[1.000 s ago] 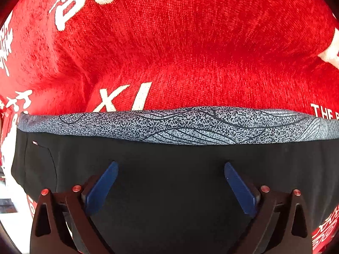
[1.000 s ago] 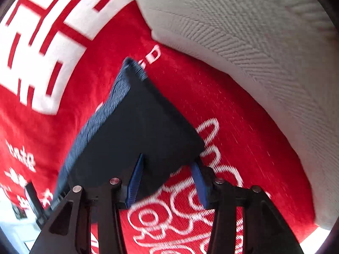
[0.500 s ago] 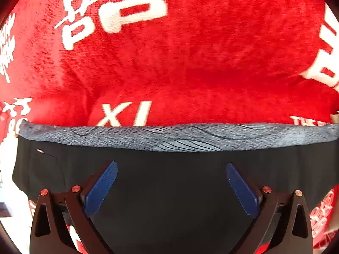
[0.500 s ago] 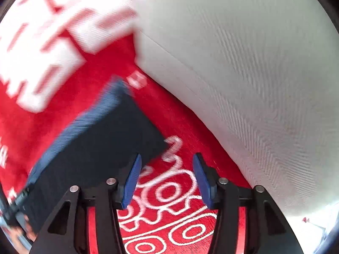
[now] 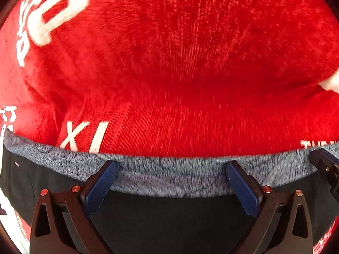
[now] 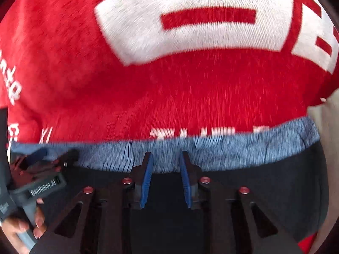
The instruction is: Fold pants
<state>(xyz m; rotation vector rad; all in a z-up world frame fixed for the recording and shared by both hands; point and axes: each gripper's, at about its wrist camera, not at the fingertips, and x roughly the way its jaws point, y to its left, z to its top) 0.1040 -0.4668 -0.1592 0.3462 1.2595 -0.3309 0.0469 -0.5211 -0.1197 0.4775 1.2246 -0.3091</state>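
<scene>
A red blanket [image 5: 180, 74] with large white printed characters fills the background; a pale cream cushion [image 6: 326, 114] lies against the blanket's right edge.

The place looked like a home, probably a bed or a sofa. A soft red blanket [image 5: 180, 67] with white printed letters covered the whole surface, and a pale cushion-like textile [image 6: 328, 114] lay at its right edge.
</scene>
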